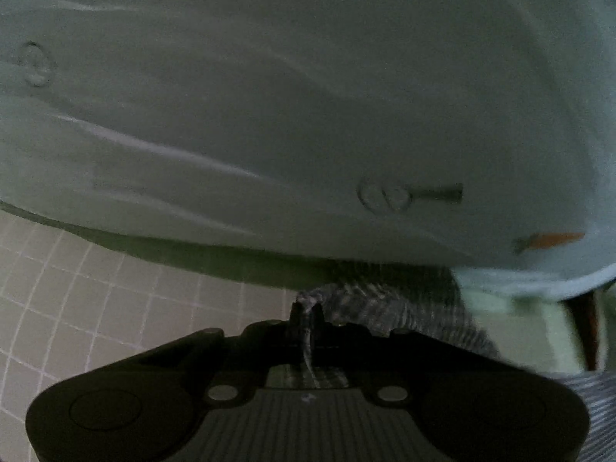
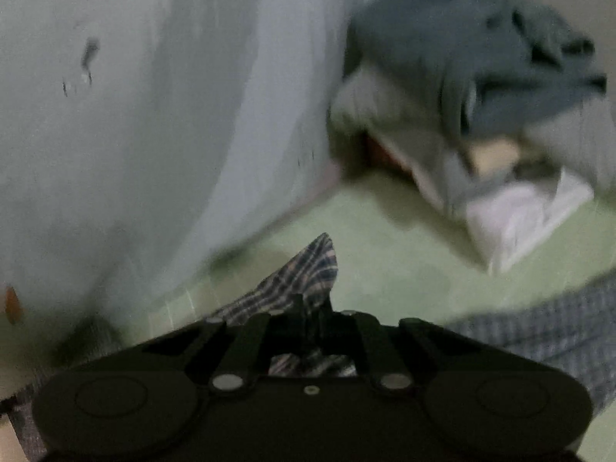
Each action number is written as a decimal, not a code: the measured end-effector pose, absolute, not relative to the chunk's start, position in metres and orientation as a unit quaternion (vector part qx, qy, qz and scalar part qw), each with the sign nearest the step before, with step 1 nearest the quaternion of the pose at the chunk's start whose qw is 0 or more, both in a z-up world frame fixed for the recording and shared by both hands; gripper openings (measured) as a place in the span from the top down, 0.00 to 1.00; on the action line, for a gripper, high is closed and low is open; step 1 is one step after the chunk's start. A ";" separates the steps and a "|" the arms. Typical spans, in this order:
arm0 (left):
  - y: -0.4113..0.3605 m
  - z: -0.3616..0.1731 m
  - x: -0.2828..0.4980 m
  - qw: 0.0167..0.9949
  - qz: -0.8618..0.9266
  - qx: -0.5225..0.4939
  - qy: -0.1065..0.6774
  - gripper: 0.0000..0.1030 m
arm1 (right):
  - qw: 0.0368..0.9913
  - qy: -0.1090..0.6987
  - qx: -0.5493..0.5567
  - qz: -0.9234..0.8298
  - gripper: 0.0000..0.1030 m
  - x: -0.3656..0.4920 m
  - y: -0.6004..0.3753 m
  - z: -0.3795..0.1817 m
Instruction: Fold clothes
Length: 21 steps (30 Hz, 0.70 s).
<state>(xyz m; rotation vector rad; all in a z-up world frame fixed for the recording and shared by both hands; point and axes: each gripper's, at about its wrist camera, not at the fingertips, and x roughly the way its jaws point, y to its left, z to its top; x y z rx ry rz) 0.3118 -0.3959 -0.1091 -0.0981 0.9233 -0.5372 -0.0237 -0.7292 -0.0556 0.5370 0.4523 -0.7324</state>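
In the left wrist view my left gripper point(image 1: 307, 310) is shut on a bunched edge of a blue-and-white plaid cloth point(image 1: 381, 300), which trails off to the right. My right gripper point(image 2: 313, 308) is shut on a corner of the plaid cloth point(image 2: 304, 277), whose tip sticks up past the fingers; more of it lies at the lower right. A person's pale blue buttoned shirt point(image 1: 308, 96) fills most of the left wrist view, close behind the cloth. The same shirt point(image 2: 134, 115) fills the left of the blurred right wrist view.
A pile of clothes stands at the upper right: a grey-blue garment point(image 2: 481, 50) on top, white folded fabric point(image 2: 519, 215) below. They rest on a pale green surface point(image 2: 385, 254). A tiled floor point(image 1: 96, 300) shows at the lower left in the left wrist view.
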 end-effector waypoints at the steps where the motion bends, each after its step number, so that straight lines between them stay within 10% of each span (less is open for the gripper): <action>1: -0.401 -0.116 0.313 0.857 -0.247 -0.044 0.450 0.97 | 0.875 0.222 0.241 -0.356 0.94 -0.021 -0.730 -0.053; 8: -0.421 -0.141 0.317 0.835 -0.208 0.014 0.510 0.69 | 0.859 0.290 0.198 -0.372 0.94 -0.013 -0.730 -0.074; 11: -0.417 -0.130 0.304 0.840 -0.209 0.032 0.499 0.30 | 0.860 0.292 0.198 -0.370 0.94 -0.016 -0.729 -0.073; 21: -0.393 -0.087 0.234 0.861 -0.212 0.088 0.454 0.19 | 0.904 0.246 0.146 -0.319 0.93 -0.035 -0.673 -0.039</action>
